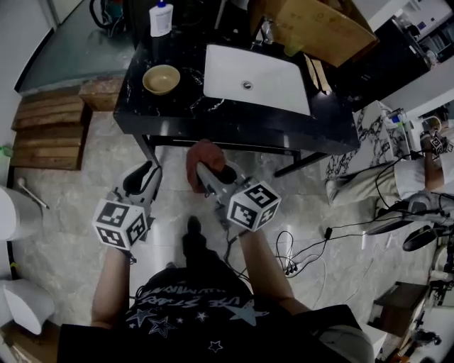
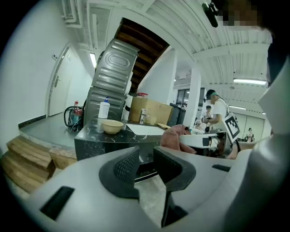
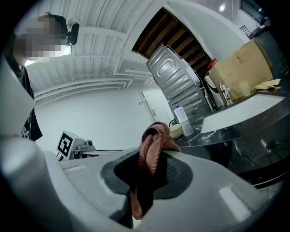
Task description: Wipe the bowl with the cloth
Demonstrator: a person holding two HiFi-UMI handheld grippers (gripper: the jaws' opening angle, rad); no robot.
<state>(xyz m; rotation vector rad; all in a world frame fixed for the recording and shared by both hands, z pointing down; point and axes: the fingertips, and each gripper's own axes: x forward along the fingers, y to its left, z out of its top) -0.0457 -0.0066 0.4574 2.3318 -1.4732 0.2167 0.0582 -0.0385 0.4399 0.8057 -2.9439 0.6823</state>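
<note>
Your right gripper [image 1: 211,174] was clamped on the reddish-pink cloth [image 1: 203,159]. In the right gripper view the cloth [image 3: 153,152] was pinched between the two dark pads, looping up above the jaws with a tail hanging below them. Your left gripper [image 1: 145,176] was released. In the left gripper view its jaws [image 2: 145,159] stood apart with only the marble floor [image 1: 78,191] showing through the gap.

You held both grippers side by side over the floor, just short of the black marble counter [image 1: 234,122], with neither touching it. The tan bowl [image 1: 161,79] sat upright on the counter's left part, just beside the white sink basin [image 1: 230,67] and in front of a white bottle [image 1: 161,18] with a blue cap. It was well apart from the cloth and from both grippers.

From your left gripper view the bowl [image 2: 112,126] lay ahead and to the left, with the cloth off to the right. A cardboard box [image 1: 312,25] stood behind the sink, and wooden steps [image 1: 46,131] lay left of the counter.
</note>
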